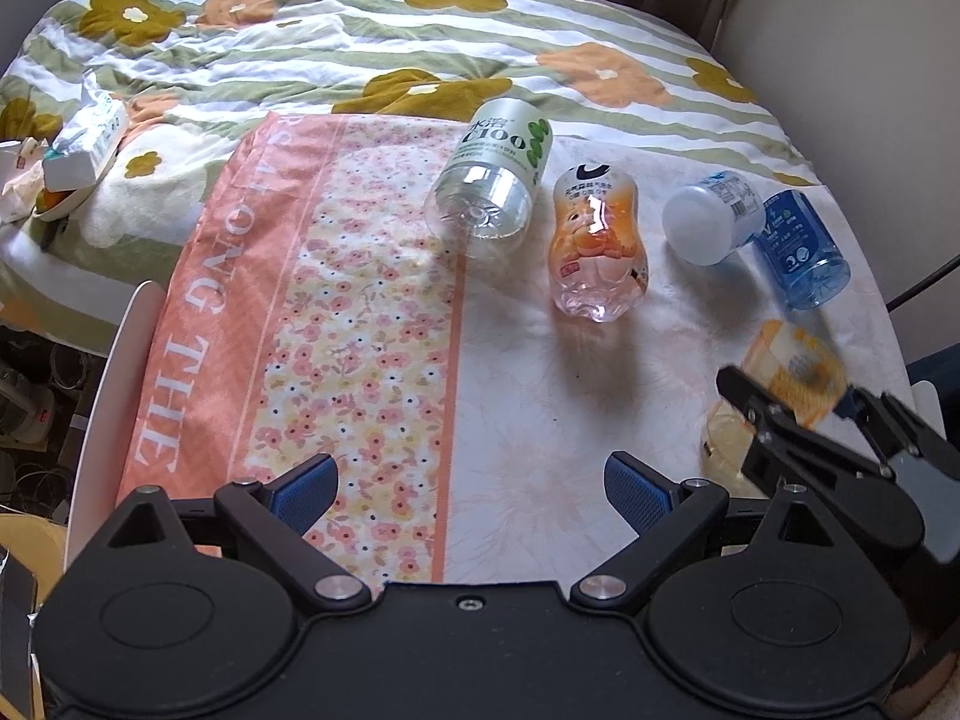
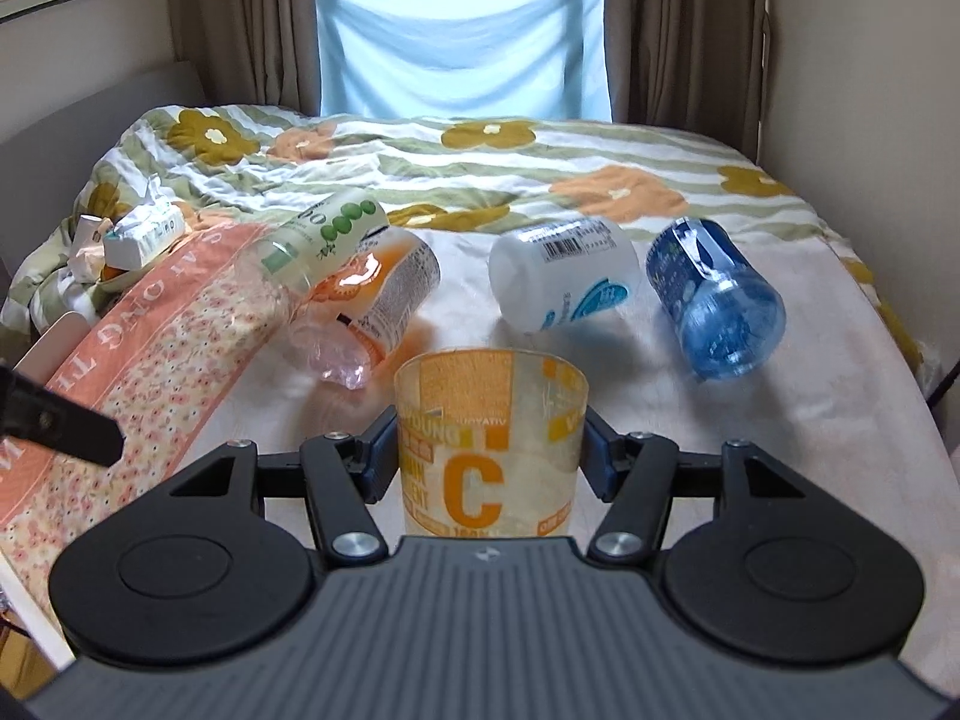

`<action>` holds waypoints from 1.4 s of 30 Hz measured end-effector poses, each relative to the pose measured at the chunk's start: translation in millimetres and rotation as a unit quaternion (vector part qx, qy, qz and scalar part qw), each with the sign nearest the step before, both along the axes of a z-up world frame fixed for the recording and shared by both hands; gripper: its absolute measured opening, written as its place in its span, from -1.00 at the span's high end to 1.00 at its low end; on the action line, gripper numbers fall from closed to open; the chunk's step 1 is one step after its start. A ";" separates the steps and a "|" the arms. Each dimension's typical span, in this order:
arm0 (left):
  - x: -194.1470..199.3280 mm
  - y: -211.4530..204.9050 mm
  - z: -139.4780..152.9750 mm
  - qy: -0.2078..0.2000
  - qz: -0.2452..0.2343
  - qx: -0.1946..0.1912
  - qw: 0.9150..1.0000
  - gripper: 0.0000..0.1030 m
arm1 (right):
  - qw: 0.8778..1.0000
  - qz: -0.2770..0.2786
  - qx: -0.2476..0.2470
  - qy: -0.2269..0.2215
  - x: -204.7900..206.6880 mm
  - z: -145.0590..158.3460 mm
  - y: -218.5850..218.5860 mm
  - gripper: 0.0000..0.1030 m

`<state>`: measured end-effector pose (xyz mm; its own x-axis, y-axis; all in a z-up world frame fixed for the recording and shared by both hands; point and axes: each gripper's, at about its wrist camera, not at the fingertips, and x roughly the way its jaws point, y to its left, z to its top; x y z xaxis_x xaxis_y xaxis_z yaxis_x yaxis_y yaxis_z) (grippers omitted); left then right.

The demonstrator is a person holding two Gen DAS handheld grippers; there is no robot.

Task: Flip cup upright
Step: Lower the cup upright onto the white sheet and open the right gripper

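Note:
The cup (image 2: 489,450) is clear plastic with orange and yellow print and a big letter C. It stands between the fingers of my right gripper (image 2: 489,459), which is shut on it, wide mouth up. In the left wrist view the cup (image 1: 792,372) appears blurred at the right, held by the right gripper (image 1: 798,402) above the cloth. My left gripper (image 1: 471,492) is open and empty over the floral cloth (image 1: 336,324), well left of the cup.
Several bottles lie on their sides behind the cup: a clear green-label one (image 1: 489,177), an orange one (image 1: 600,240), a white one (image 1: 714,216) and a blue one (image 1: 801,249). A tissue pack (image 1: 90,138) and clutter sit at the far left. Bed quilt (image 1: 360,42) beyond.

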<state>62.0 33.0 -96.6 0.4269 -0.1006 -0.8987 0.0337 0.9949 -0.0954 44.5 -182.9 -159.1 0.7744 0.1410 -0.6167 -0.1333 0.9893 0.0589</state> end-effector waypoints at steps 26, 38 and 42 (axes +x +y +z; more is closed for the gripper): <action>-2.8 -3.9 8.1 -0.008 -0.001 -0.006 1.000 -0.90 | 1.000 0.001 -0.011 0.020 -10.4 6.1 2.4 -0.95; -12.6 -3.9 51.4 -0.064 0.001 -0.002 0.998 -0.90 | 0.999 -0.014 -0.003 0.033 -31.5 79.7 -19.1 -0.95; -21.1 -6.0 73.5 -0.097 -0.002 0.002 0.995 -0.90 | 0.999 -0.029 -0.006 0.039 -40.1 114.2 -32.9 -1.00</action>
